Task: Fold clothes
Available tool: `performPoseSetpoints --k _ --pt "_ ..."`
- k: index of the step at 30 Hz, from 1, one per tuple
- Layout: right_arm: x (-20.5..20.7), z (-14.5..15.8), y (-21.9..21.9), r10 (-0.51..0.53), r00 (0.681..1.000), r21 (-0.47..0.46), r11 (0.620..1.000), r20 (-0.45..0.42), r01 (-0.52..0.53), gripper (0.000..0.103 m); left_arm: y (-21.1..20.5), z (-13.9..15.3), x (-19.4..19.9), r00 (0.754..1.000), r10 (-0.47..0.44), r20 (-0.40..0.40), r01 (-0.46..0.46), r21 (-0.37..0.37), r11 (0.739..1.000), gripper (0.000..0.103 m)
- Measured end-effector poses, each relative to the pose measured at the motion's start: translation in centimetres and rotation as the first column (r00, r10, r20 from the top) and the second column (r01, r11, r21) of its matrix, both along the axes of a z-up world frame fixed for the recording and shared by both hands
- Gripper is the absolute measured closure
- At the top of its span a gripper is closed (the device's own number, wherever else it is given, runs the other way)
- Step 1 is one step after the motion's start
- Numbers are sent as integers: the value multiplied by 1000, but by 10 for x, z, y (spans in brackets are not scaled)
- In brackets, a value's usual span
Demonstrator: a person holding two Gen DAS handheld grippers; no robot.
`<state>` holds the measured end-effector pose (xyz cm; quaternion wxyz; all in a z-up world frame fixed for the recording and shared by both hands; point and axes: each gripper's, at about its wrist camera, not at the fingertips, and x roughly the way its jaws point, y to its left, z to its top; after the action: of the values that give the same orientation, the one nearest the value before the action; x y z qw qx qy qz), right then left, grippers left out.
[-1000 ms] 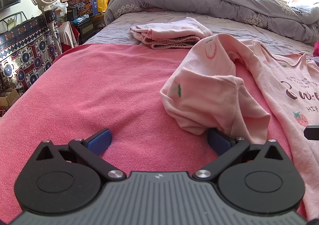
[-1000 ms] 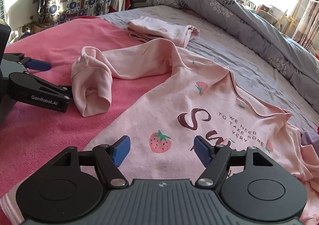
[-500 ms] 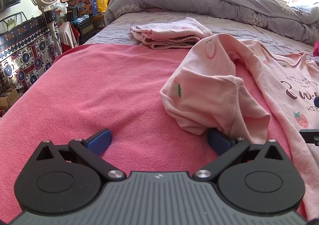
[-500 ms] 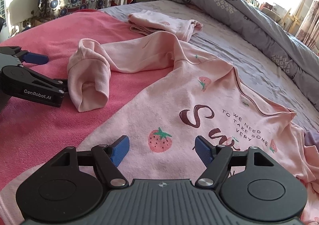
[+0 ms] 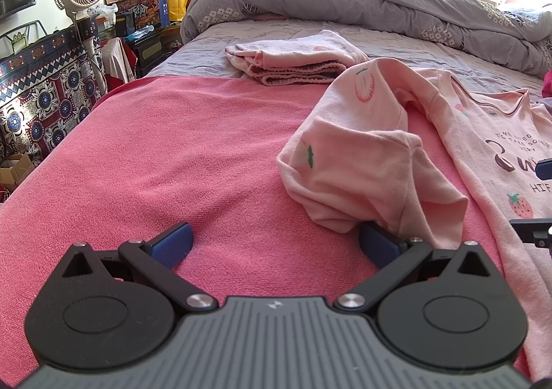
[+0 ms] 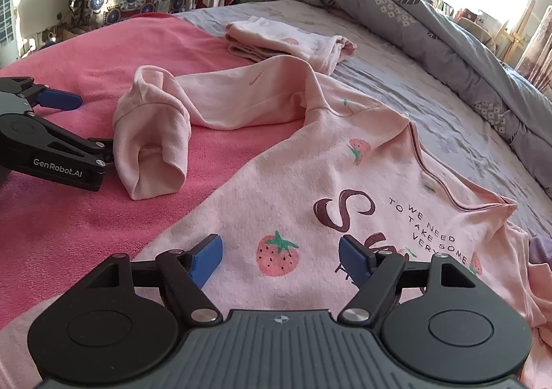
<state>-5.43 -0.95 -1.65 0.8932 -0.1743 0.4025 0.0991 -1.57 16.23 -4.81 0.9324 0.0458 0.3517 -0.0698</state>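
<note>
Left gripper (image 5: 276, 244) — jaws spread wide over the pink towel (image 5: 172, 154), gripping nothing; the bunched sleeve (image 5: 365, 175) of the pink strawberry shirt (image 6: 345, 175) lies at 2 o'clock, draped over its right pad. Right gripper (image 6: 279, 256) — jaws have just been opening, wide apart above the shirt's chest print, nothing held. Folded pink garment (image 5: 296, 61) lies at 12 o'clock, on the grey sheet (image 5: 396, 40).

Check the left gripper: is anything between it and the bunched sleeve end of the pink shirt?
Nothing visible. The left gripper sits open on the pink towel, and the sleeve lies just ahead, its cuff draped over the right-hand finger. The folded garment lies well beyond.
</note>
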Motion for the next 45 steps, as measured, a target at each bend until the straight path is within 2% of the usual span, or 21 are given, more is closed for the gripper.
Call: performPoseSetpoints --k 4,7,15,23,33,37,40,42,45 --pt "1 -1 -2 -21 1000 -19 1000 16 21 26 0 0 0 1000 0 0 0 0 1000 0" --pt "2 -9 -4 -33 997 -127 991 72 42 26 0 0 0 1000 0 0 0 0 1000 0" --pt "12 -9 -9 24 995 -162 987 98 -7 23 0 0 0 1000 0 -1 0 0 1000 0" --pt "7 -10 -2 -23 996 -128 991 88 34 23 2 0 -1 1000 0 -1 0 -1 1000 0" --pt "2 -7 -1 -25 995 -113 993 94 35 22 1 -1 -1 1000 0 0 0 -2 1000 0" --pt "-5 2 2 -9 993 -75 997 114 17 22 0 -1 -1 1000 2 4 -2 1 1000 0" --pt "-10 14 4 -3 993 -6 1000 119 4 22 0 0 0 1000 4 -5 -4 -6 1000 0" --pt "-12 18 7 17 991 11 1000 132 -19 20 -1 2 2 1000 15 -22 -15 -8 1000 0" --pt "-11 18 12 31 990 14 999 135 -34 20 -4 1 -1 1000 25 -2 -25 7 1000 0"
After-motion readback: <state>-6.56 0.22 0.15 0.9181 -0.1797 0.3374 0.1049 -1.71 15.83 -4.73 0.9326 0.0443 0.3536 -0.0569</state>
